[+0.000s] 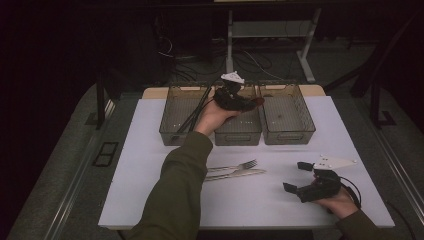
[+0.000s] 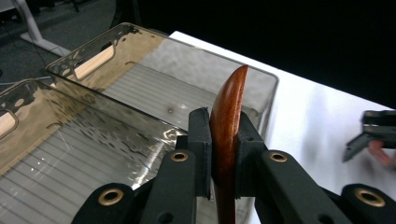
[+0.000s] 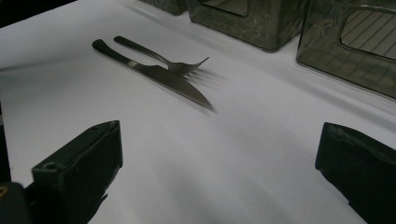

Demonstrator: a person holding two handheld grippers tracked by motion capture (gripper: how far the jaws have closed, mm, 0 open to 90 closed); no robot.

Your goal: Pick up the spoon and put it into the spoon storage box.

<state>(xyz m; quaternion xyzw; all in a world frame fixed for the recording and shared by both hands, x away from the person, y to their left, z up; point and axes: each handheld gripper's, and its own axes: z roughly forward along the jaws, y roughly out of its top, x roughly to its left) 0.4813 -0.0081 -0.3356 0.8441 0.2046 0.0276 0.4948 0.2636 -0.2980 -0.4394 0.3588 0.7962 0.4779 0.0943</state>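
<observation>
So my left tool (image 2: 223, 154) is clamped on a wooden spoon (image 2: 227, 121), gripping it edge-on with the bowl tip sticking up past the pads, right over the middle bin (image 1: 238, 125) of three smoky plastic bins. Looks like I'm sorting cutlery by type, so the spoon hangs above its own slot. The left bin (image 1: 175, 117) already has some dark chopsticks (image 1: 197, 112) leaning in it; the right bin (image 1: 287, 116) looks empty. My right tool (image 3: 219, 177) sits low on the white counter (image 1: 150, 165) with its jaws wide apart, aimed at the fork (image 3: 163, 58) and knife (image 3: 154, 73) lying side by side, probably next up.
</observation>
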